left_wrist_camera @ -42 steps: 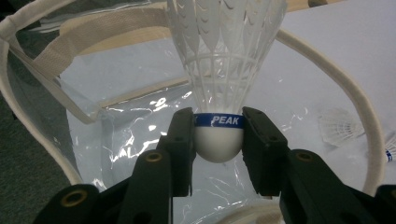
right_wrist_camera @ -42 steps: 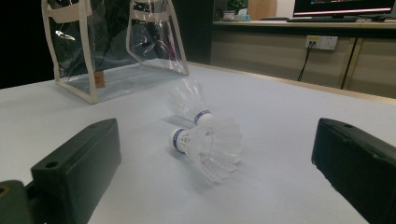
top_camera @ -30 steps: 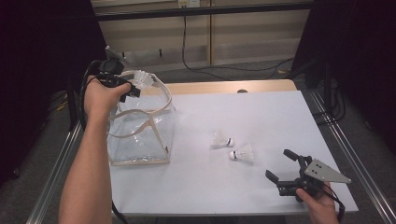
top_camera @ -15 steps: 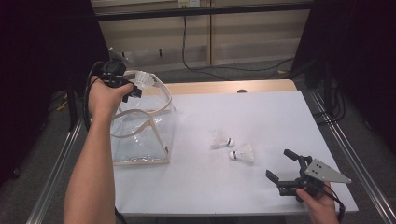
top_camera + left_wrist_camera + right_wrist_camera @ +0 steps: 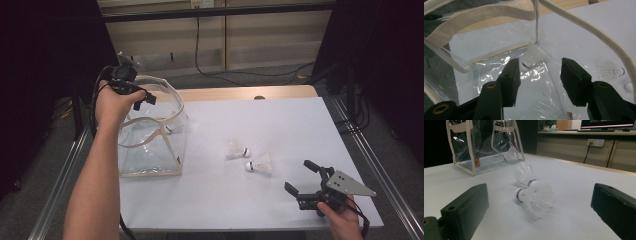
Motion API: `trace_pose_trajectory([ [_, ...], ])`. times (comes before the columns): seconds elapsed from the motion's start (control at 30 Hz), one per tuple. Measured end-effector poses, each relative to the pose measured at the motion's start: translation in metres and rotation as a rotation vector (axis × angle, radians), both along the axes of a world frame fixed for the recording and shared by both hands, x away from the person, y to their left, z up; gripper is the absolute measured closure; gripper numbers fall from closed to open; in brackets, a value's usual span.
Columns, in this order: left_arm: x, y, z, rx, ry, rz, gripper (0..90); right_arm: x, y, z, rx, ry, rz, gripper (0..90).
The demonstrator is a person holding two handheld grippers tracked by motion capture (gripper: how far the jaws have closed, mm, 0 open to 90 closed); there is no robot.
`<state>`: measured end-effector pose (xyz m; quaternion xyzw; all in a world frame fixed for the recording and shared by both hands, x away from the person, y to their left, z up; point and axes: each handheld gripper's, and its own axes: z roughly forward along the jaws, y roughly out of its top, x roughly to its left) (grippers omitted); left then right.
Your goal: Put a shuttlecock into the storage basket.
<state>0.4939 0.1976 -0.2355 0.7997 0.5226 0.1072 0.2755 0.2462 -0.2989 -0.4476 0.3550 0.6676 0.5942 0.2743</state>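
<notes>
A clear bag [image 5: 150, 145] with cream trim and handles stands at the table's left. One white shuttlecock [image 5: 168, 128] lies inside it, against the far wall. My left gripper [image 5: 142, 101] hangs open over the bag's mouth with nothing between its jaws. In the left gripper view my left gripper [image 5: 540, 63] looks down at that shuttlecock [image 5: 532, 57] on the bag's floor. Two more shuttlecocks [image 5: 236, 150] [image 5: 260, 164] lie mid-table. My right gripper [image 5: 298, 176] rests open near the front right edge, facing them. The nearer shuttlecock [image 5: 535, 197] lies ahead of its jaws, untouched.
The white table [image 5: 280, 120] has a wooden strip along its back edge. Metal rails [image 5: 367, 155] run down both sides. Cables [image 5: 225, 70] lie on the floor behind. A cream handle [image 5: 584, 27] arches across the left gripper view.
My left hand has shifted slightly over the bag. The right gripper and the two table shuttlecocks have not moved.
</notes>
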Motion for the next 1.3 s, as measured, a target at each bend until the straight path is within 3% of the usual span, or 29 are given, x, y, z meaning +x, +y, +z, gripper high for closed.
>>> trace_pose_trajectory([
  [0.1,-0.003,-0.001,0.002,-0.023,0.000,-0.018,47.8,0.000,0.000,0.000,0.000,-0.001,0.000,0.7],
  [0.33,-0.012,-0.003,0.009,-0.034,-0.014,-0.046,43.0,0.000,0.000,0.000,-0.003,-0.002,0.001,0.8],
  [0.5,-0.017,-0.007,0.013,-0.047,0.005,-0.101,40.7,0.000,0.000,0.000,-0.002,-0.001,0.001,0.7],
  [0.67,-0.022,-0.016,0.018,-0.060,-0.003,-0.145,36.8,0.000,0.000,0.000,-0.004,-0.004,0.003,0.7],
  [0.9,-0.026,-0.021,0.020,-0.060,0.009,-0.195,34.0,0.000,0.000,0.000,-0.002,-0.002,0.001,0.7],
  [1.3,-0.043,-0.034,0.029,-0.049,-0.006,-0.280,26.9,0.000,0.000,0.000,-0.007,-0.003,0.002,0.7],
])
